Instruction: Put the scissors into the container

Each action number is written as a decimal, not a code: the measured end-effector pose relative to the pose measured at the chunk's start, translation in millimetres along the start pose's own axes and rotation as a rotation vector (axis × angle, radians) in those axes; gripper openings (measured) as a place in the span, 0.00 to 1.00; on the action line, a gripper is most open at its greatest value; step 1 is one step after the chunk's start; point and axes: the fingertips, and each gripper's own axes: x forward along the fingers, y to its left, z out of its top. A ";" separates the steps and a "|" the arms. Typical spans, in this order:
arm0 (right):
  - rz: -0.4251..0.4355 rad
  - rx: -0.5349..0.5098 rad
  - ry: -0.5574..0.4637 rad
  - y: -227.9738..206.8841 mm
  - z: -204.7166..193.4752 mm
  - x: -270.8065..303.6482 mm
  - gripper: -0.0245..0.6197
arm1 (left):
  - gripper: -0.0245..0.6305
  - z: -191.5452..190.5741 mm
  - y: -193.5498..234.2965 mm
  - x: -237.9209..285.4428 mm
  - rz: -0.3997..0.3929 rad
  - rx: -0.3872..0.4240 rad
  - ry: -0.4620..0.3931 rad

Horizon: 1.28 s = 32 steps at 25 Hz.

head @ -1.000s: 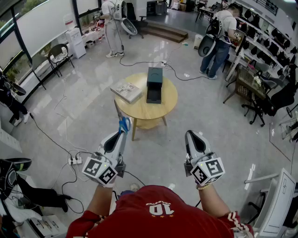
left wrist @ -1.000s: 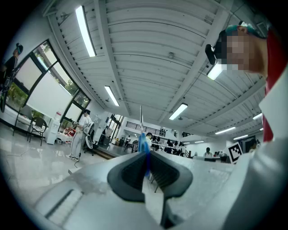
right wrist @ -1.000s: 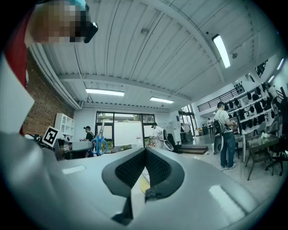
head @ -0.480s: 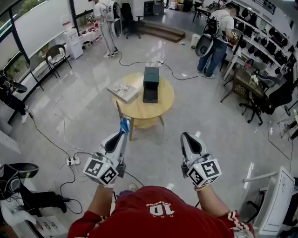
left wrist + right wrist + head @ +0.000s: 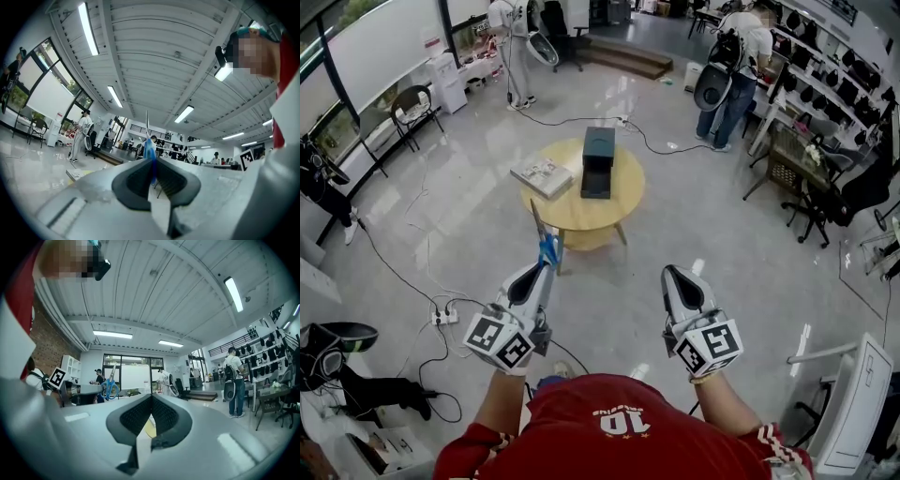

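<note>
My left gripper (image 5: 546, 265) is shut on a pair of scissors (image 5: 546, 246) with blue handles, blades pointing up and away. In the left gripper view the scissors (image 5: 149, 149) stick out between the closed pads. From the right gripper view the scissors (image 5: 110, 384) appear at the left, held upright. My right gripper (image 5: 672, 278) is shut and holds nothing, level with the left one. The dark container (image 5: 597, 161) lies on a round wooden table (image 5: 617, 202) well ahead of both grippers.
A flat book or box (image 5: 541, 177) lies on the table's left side. Cables and a power strip (image 5: 443, 318) run across the glossy floor at the left. People stand at the back left (image 5: 508, 37) and back right (image 5: 731, 66). Chairs and shelves line the right wall.
The table and container have drifted slightly up and left in the head view as I move. Both grippers keep the same pose, scissors still held.
</note>
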 end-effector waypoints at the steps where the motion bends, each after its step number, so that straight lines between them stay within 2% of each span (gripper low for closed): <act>1: 0.007 0.007 0.006 -2.1 -2.4 -4.3 0.02 | 0.07 -1.0 -5.7 0.4 0.000 0.001 0.000; 10: 0.021 0.043 0.018 -19.4 -20.4 -22.8 0.02 | 0.07 -17.9 -30.8 5.4 -0.011 0.005 0.027; 20: -0.011 0.031 0.032 -44.7 -22.6 0.1 0.02 | 0.07 -22.4 -11.3 50.9 -0.063 -0.007 0.034; 25: -0.024 0.032 0.041 -58.6 -23.1 28.9 0.02 | 0.07 -22.5 12.0 75.0 -0.072 -0.020 0.037; 32: -0.017 0.026 0.064 -76.1 -29.8 91.3 0.02 | 0.07 -20.7 66.8 112.6 -0.057 -0.045 0.039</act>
